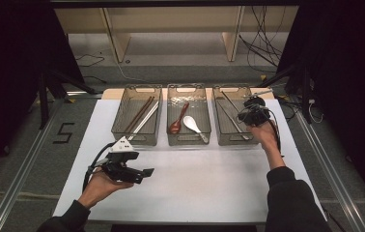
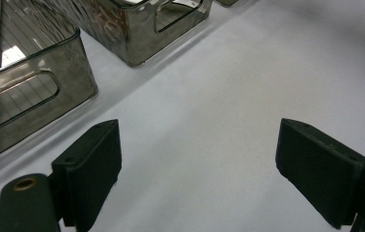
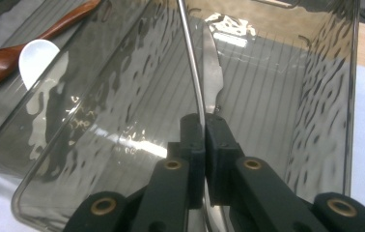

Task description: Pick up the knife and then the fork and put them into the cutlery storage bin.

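Observation:
Three smoky clear bins stand in a row at the far side of the white table (image 1: 195,183). My right gripper (image 1: 249,114) hangs over the right bin (image 1: 233,141), shut on a thin metal utensil (image 3: 192,63) seen edge-on; its bright end (image 1: 261,92) pokes out up and to the right. In the right gripper view the jaws (image 3: 203,121) pinch it just above the bin floor, beside a metal knife (image 3: 213,72) that lies there. My left gripper (image 1: 142,175) rests low over the table's near left, open and holding nothing (image 2: 204,169).
The left bin (image 1: 118,128) holds brown and silver chopsticks (image 1: 142,113). In the middle bin (image 1: 188,141) lie a wooden spoon (image 1: 176,121) and a white spoon (image 1: 191,123). Bare white table stretches in front of the bins. Cables and a shelf lie beyond.

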Tool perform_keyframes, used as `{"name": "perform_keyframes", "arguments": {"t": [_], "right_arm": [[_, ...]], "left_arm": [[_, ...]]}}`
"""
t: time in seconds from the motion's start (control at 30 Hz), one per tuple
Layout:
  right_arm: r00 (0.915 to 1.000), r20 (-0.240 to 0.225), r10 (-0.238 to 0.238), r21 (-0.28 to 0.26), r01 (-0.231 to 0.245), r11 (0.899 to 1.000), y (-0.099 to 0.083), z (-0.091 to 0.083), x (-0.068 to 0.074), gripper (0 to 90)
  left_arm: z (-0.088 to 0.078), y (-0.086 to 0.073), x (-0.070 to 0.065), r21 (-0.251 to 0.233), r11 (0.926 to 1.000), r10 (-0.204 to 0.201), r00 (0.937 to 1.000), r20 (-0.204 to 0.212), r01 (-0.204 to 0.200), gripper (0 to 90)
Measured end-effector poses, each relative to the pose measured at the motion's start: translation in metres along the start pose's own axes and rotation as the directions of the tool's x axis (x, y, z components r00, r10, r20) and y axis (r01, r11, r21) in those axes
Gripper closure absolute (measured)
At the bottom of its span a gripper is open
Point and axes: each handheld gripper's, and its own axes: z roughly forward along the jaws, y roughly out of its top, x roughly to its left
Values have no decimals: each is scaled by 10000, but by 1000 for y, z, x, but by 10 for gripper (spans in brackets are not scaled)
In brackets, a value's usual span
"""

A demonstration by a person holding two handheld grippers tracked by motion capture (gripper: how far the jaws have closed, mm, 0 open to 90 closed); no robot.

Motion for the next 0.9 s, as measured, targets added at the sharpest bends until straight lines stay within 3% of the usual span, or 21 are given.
{"name": "perform_keyframes", "arguments": {"t": [0.27,0.37,0.6,0.9], "right_arm": [[9999,-15,119,402,-118,9991,0,10,2,865],[9991,-316,283,284,-274,9992,1,11,3,756],[9984,-557,86,-180,-96,9998,6,-4,7,622],[9926,-1159,-361,-631,289,9976,-2,-25,17,488]], "left_arm": [[1,0,0,102,9999,47,10000,3,-47,159],[1,-1,0,116,9999,51,10000,-7,-51,159],[1,0,0,112,9999,50,10000,-8,-50,159],[0,0,0,-20,10000,21,10000,-17,-21,159]]}}
